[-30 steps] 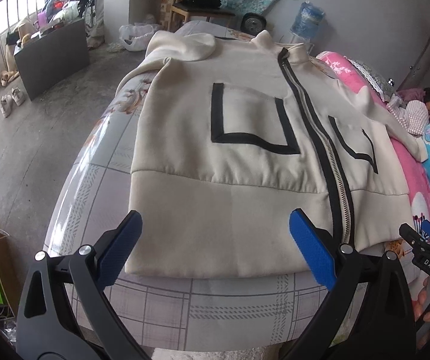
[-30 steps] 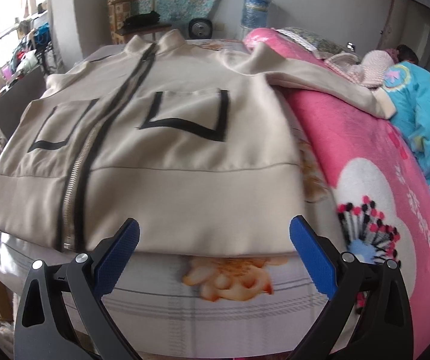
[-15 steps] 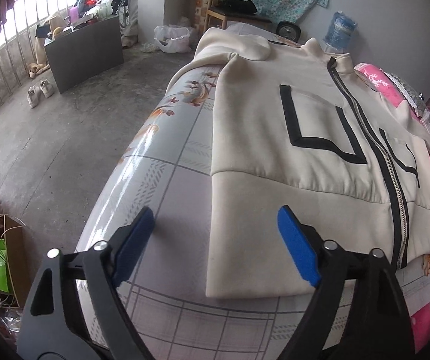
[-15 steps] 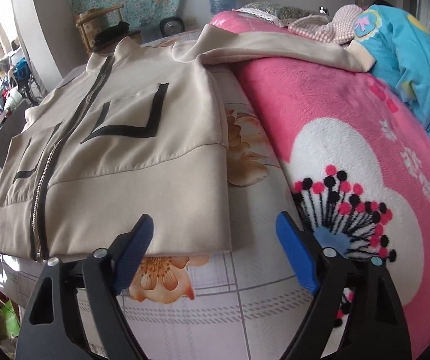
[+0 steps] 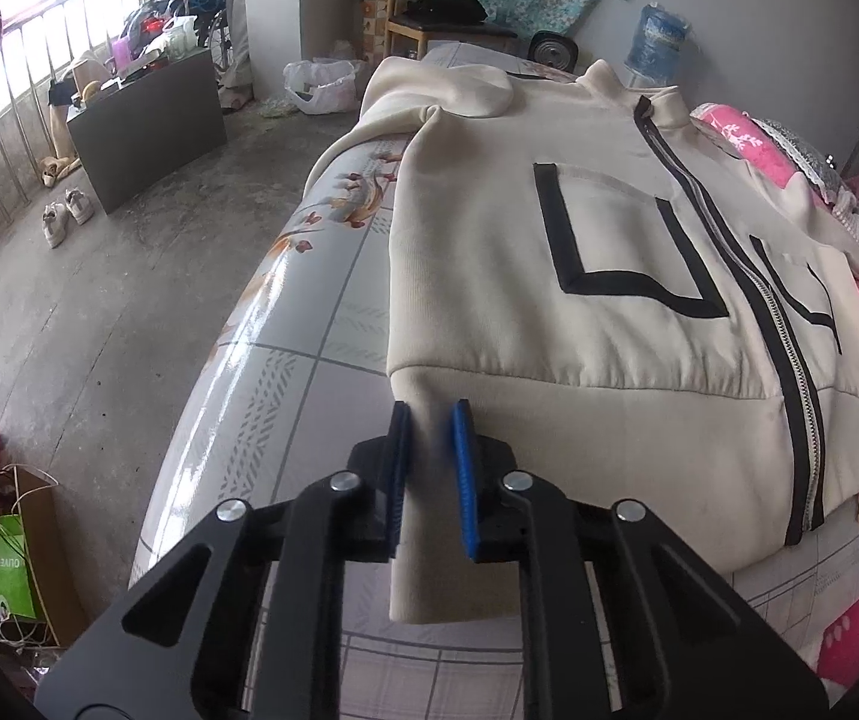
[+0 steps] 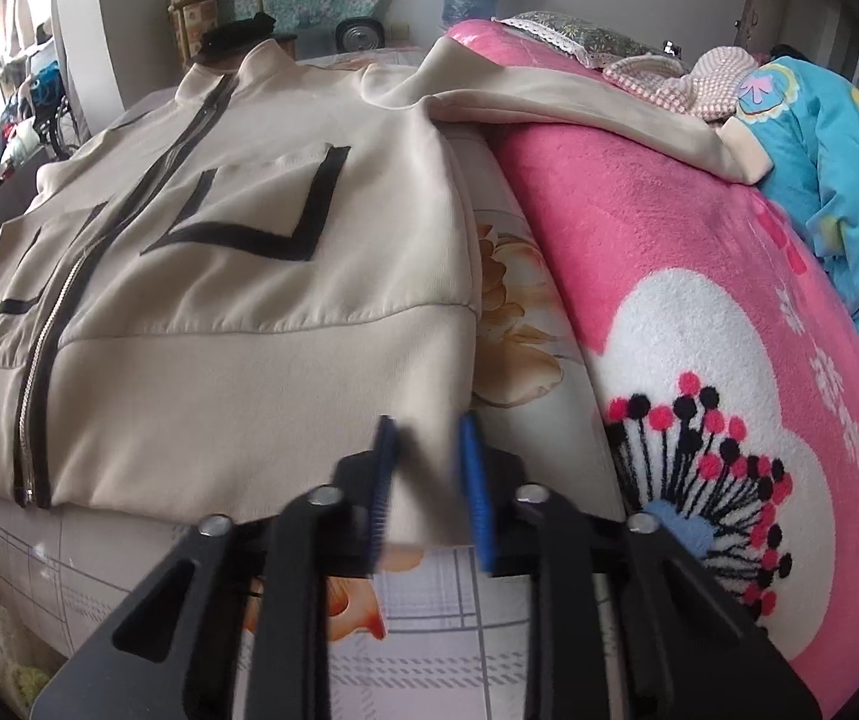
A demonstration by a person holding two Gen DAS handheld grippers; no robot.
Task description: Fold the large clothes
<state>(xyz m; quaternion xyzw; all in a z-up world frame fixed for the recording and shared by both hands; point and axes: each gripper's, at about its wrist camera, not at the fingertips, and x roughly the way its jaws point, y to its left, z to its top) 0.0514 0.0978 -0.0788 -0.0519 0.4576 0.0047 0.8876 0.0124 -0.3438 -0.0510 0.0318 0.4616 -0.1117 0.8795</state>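
A cream zip-up jacket [image 5: 579, 324] with black pocket trim lies front-up on the bed, collar at the far end; it also shows in the right wrist view [image 6: 237, 300]. My left gripper [image 5: 431, 420] is closed on the jacket's lower left hem corner. My right gripper [image 6: 426, 432] is closed on the lower right hem corner. One sleeve [image 6: 597, 114] lies out over the pink blanket; the other sleeve [image 5: 441, 90] is bunched near the far left shoulder.
The bed [image 5: 285, 372] has a floral grey sheet, with concrete floor to its left. A pink blanket [image 6: 699, 312] and a blue garment [image 6: 837, 138] lie along the right side. A green bag [image 5: 6, 564] stands on the floor.
Both grippers moved outward to the jacket's two bottom corners and went from wide open to closed on the hem.
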